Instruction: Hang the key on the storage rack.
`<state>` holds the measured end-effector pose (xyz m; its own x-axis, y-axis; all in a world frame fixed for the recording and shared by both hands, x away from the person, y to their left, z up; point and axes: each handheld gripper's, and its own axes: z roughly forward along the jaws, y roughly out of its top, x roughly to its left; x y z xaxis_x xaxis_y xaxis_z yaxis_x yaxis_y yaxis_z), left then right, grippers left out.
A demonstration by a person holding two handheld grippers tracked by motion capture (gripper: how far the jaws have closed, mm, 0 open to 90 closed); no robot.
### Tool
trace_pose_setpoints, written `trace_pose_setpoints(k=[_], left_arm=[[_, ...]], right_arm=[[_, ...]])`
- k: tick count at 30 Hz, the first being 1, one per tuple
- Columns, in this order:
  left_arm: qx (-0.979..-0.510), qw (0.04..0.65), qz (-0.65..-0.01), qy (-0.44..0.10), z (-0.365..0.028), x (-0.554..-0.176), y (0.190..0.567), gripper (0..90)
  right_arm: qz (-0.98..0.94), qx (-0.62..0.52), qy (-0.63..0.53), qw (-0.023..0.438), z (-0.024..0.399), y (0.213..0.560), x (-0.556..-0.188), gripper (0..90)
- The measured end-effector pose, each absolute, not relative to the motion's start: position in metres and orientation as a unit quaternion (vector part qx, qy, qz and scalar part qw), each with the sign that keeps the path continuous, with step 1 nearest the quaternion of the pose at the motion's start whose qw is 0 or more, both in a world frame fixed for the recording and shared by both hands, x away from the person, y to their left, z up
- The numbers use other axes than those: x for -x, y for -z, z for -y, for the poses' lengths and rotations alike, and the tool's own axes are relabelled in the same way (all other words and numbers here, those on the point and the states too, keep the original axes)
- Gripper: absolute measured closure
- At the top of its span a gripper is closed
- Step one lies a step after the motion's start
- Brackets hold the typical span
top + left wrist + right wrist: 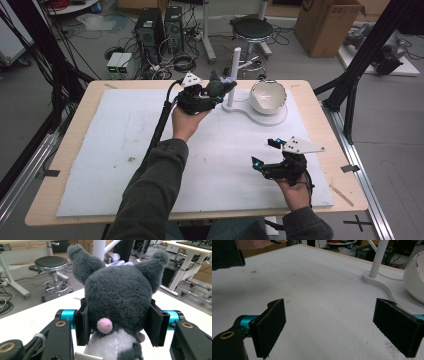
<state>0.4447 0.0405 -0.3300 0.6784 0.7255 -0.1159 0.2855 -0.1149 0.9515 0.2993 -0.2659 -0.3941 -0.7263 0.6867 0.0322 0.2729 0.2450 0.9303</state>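
Plush fur fills the gap between the 2 black jaws of the left gripper (pixel 117 322): the pads press on both sides of a dark grey stuffed animal (pixel 117 297), clamped at the head. From the left gripper view the toy shows its back, with 2 upright ears, a small pink pompom low on the head and a white patch below it. From the high view the left gripper (pixel 212 95) is held up in the person's left hand (pixel 186 122) near the far edge of the table (pixel 65 145), with the stuffed animal (pixel 219 86) at its front end, just beside the post of a white stand (pixel 234 75). I cannot tell whether the toy touches the post.

The stand's flat base curves to the right, and a white bowl (pixel 268 96) sits on it, tilted so that its opening faces the camera.

The right gripper (pixel 263 154) rests in the person's right hand (pixel 296 192) near the front right part of the white mat (pixel 110 165) that covers the table. Its jaws stand wide apart with nothing between them; the right gripper view looks between the 2 pads (pixel 272 326) across bare mat toward the stand (pixel 378 260) and the bowl's side (pixel 415 282). The 2 grippers are well apart.
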Motion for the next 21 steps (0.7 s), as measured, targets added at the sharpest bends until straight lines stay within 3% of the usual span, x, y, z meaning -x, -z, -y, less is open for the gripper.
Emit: trace_pose_setpoints(k=[21], left_arm=[[-0.745,0.534,-0.349,-0.197,-0.022,-0.451,0.349,45.7]], right_arm=[[-0.762,-0.316,-0.531,0.192,0.268,0.395,-0.299,10.5]])
